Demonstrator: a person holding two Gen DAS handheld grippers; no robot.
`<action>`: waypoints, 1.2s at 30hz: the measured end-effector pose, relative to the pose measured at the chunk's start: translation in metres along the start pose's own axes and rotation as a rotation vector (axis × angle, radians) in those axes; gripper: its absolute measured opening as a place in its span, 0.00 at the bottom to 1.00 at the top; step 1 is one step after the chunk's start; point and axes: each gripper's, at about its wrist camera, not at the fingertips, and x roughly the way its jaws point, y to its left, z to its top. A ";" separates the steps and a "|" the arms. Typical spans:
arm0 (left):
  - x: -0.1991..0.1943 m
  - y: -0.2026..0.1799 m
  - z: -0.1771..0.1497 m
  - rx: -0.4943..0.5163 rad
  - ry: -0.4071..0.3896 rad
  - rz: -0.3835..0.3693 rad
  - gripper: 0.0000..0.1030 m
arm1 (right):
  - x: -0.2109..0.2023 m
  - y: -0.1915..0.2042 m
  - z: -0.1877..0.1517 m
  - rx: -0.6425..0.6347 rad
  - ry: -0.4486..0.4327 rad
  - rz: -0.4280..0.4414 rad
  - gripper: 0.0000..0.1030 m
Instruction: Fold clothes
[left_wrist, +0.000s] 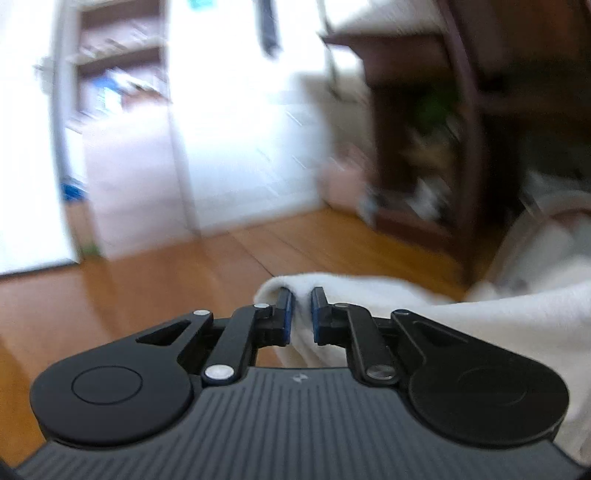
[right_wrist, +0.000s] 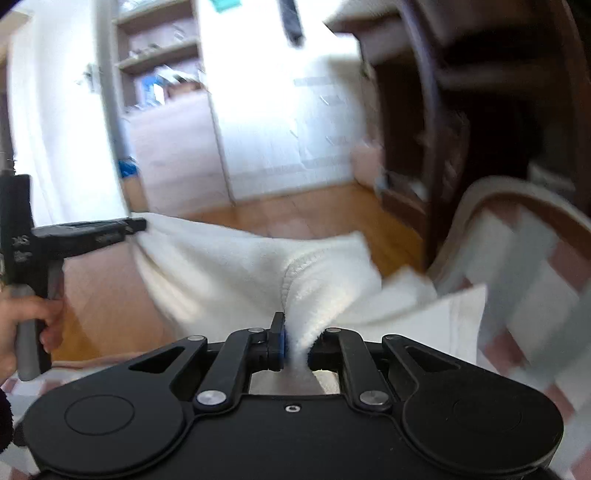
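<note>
I am holding a white garment (right_wrist: 221, 266) stretched between left gripper (left_wrist: 301, 314) and right gripper (right_wrist: 295, 343), fingers pinching its edges, readying a fold.

Both wrist views forward, sharing floor (left_wrist: 147, 280)

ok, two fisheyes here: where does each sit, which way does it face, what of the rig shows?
Left wrist: on the left gripper, looking along its fingers over the white cloth to the wooden floor.
Right wrist: on the right gripper, facing the same way; the left gripper and the hand holding it show.
Shared: the cloth, the floor, the dark shelf unit.
</note>
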 end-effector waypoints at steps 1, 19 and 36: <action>-0.019 0.019 0.012 -0.007 -0.055 0.050 0.02 | -0.005 0.014 0.009 -0.019 -0.023 0.023 0.06; -0.151 0.202 -0.092 -0.346 0.334 -0.094 0.01 | -0.078 0.192 0.042 -0.190 -0.161 0.336 0.07; -0.100 0.236 -0.217 -0.644 0.606 -0.312 0.42 | -0.039 0.150 -0.076 0.116 0.388 0.148 0.68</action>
